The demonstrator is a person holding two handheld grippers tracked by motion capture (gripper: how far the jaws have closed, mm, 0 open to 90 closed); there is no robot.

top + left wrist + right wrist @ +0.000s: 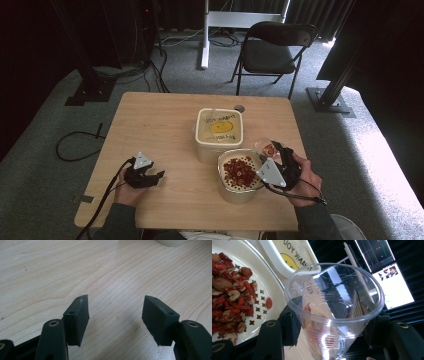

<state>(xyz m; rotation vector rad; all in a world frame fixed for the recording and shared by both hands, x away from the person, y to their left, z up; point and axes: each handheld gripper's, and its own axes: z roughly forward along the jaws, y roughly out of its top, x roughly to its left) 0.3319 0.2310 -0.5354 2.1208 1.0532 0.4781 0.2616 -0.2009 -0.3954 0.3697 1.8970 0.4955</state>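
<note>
The right claw (276, 156) grips a clear plastic cup (334, 307), its two black jaws pressed against the cup's ribbed wall from either side. In the right gripper view the cup rises between the jaws, tilted, with its open rim toward the camera; a few reddish bits cling inside, low down near the base. In the high view this claw hangs just beside the far right edge of a cream strainer bowl (223, 184). The bowl holds a heap of dried red berries and brown fruit pieces (240, 170) spread over a floor pierced with small star-shaped holes. From the claw's own camera the heap lies to its left, with one loose red berry (269, 303) apart from the rest on the pierced floor.

Just beyond the bowl stands a cream tub with a lid (219, 125) that bears a yellow smiley face and printed words.

The left claw (149, 176) rests low over the bare wooden bench (75, 270), well apart from the bowl and the tub. Its jaws stand wide, with only wood grain between them.
</note>
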